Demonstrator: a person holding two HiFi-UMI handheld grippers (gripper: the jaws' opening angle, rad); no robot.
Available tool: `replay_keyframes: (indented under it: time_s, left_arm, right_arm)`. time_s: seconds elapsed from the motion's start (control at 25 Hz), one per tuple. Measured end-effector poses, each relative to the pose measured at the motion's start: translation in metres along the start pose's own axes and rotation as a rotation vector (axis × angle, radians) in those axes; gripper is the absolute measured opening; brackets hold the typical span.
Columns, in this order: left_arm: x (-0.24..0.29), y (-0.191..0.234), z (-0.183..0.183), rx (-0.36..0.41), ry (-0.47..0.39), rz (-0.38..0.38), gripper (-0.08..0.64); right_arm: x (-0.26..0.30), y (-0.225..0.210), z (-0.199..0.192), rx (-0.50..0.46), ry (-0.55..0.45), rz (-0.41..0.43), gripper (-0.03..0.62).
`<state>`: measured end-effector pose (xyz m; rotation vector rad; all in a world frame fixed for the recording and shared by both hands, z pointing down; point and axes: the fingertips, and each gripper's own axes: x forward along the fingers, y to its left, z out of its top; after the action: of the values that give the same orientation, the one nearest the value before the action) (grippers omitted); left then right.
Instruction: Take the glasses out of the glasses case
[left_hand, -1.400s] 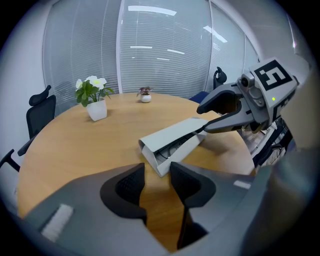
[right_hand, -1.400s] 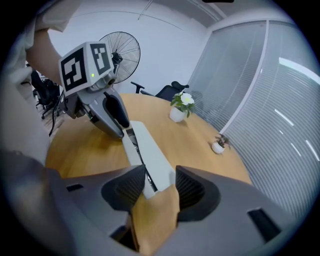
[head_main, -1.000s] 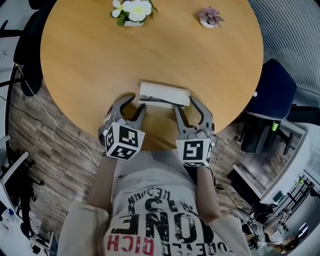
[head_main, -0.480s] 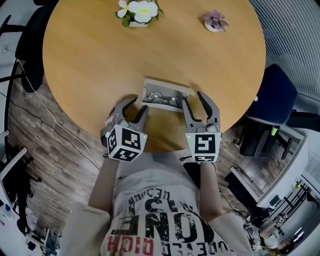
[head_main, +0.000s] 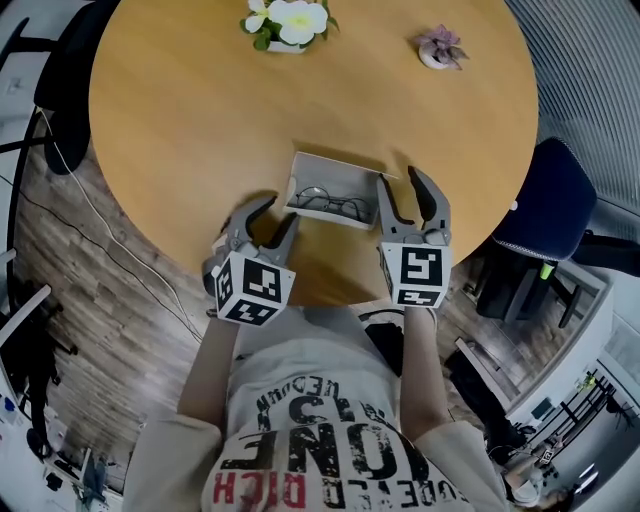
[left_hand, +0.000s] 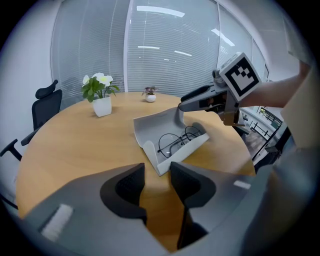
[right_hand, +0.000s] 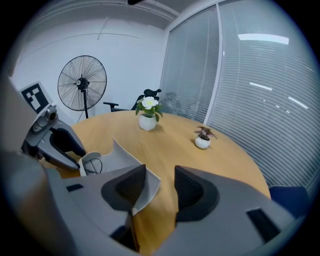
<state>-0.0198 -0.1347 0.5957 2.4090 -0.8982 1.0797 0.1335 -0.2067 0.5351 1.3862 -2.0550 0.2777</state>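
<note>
lid's up, glasses on show

the glasses case (head_main: 340, 172) lay shut a second ago. now the lid stands back and the glasses (head_main: 330, 203) lie bare in the tray, near the desk (head_main: 200, 110) edge. the right tongs (head_main: 400, 178) have pushed up to the case's right end, jaws apart, lid edge just beside one jaw, nothing clamped. the left tongs (head_main: 278, 212) sit at the near left corner, jaws apart, empty. opening looks done, the lift-out comes next.
</note>
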Motion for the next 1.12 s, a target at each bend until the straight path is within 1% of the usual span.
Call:
replay_keyframes:
  time_s: [0.16,0.32,0.64,0.88,1.0,1.12]
  left_arm:
    - [0.0,0.0,0.0,-0.007,0.001,0.004,0.172]
    - [0.0,0.001,0.0,-0.007,0.002,0.006,0.172]
    - [0.001,0.001,-0.001,-0.016,-0.004,0.008,0.172]
    - [0.001,0.001,-0.002,-0.055,-0.017,-0.001,0.172]
    - [-0.001,0.002,-0.003,-0.102,-0.027,-0.009,0.172]
    - [-0.006,-0.002,0.005,-0.13,-0.07,-0.022,0.172]
  right_arm:
    - [0.004,-0.002,-0.002,0.035,0.004,0.004,0.173]
    - [0.001,-0.001,-0.001,0.029,0.002,0.01,0.173]
    - [-0.019,0.001,0.019,0.07,-0.078,0.012,0.173]
    - [-0.046,0.012,0.031,0.146,-0.14,0.03,0.172]
    - [-0.061,0.015,0.034,0.183,-0.163,0.032,0.172]
    - [-0.076,0.013,0.033,0.218,-0.184,0.017,0.172]
